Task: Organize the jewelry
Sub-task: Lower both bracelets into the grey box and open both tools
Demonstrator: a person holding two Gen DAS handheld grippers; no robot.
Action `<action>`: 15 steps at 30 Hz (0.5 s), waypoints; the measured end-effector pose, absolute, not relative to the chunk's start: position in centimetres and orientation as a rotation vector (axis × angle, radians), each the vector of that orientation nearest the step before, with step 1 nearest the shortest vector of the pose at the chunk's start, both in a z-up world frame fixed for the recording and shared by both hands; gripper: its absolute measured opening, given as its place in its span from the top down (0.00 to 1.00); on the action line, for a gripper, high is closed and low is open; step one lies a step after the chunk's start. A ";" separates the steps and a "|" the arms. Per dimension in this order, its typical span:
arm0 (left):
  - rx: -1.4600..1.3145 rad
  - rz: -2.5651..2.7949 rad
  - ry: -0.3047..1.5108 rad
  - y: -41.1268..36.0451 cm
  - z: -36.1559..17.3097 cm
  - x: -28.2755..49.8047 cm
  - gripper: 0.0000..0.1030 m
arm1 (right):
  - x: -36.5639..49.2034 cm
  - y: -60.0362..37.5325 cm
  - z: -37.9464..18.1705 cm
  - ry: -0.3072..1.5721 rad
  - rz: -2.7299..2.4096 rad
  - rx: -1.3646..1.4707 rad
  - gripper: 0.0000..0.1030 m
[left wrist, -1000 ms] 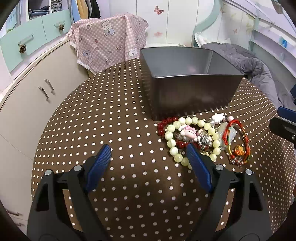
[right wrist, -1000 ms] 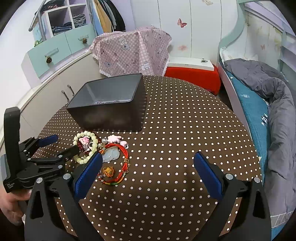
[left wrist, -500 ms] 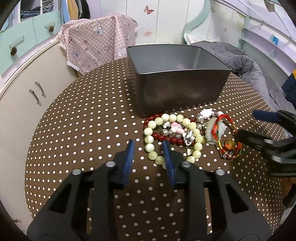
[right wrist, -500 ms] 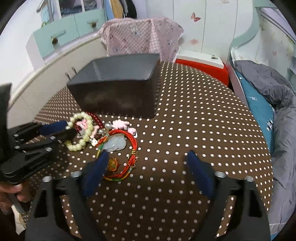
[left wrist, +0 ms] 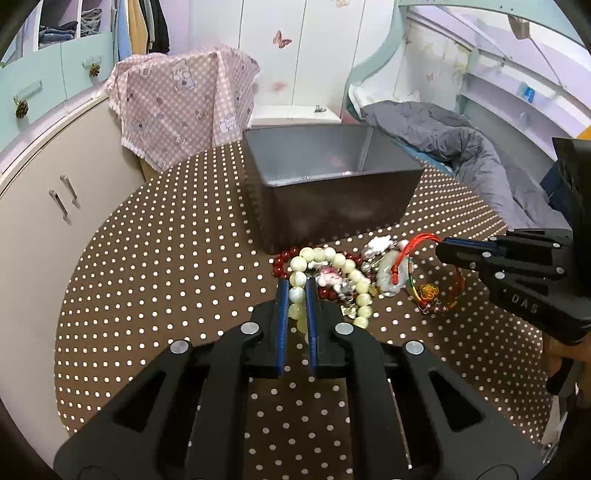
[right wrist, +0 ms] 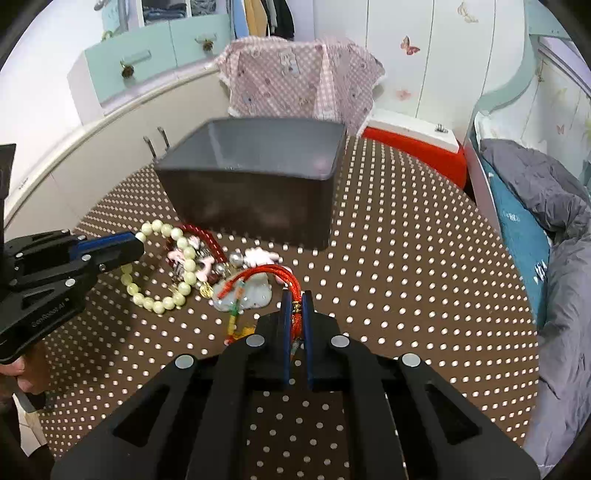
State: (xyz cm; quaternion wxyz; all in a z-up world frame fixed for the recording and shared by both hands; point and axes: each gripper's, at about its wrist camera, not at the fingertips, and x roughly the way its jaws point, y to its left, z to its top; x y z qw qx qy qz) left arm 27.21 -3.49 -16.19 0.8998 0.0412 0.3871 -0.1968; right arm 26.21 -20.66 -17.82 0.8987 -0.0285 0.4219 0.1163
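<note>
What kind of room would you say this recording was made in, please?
Most likely a bedroom, perhaps a child's: a bed with a grey duvet, an open wardrobe with hanging clothes, and butterfly stickers on the white doors.

Left hand-held gripper [left wrist: 295, 286] clamped pale bead bracelet [left wrist: 334, 284]; right hand-held gripper [right wrist: 296, 299] clamped red cord bracelet [right wrist: 275, 275].
</note>
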 end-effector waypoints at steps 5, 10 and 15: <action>0.088 -0.422 0.750 -3.1 -14.2 26.4 0.91 | 25.6 -21.2 -15.6 0.829 0.257 -0.055 0.96; 0.085 -0.442 0.692 -2.7 -11.8 25.6 0.91 | 25.0 -21.0 -13.3 0.777 0.264 -0.075 0.96; 0.082 -0.450 0.642 -2.3 -9.7 25.2 0.91 | 24.6 -21.2 -10.7 0.719 0.285 -0.081 0.96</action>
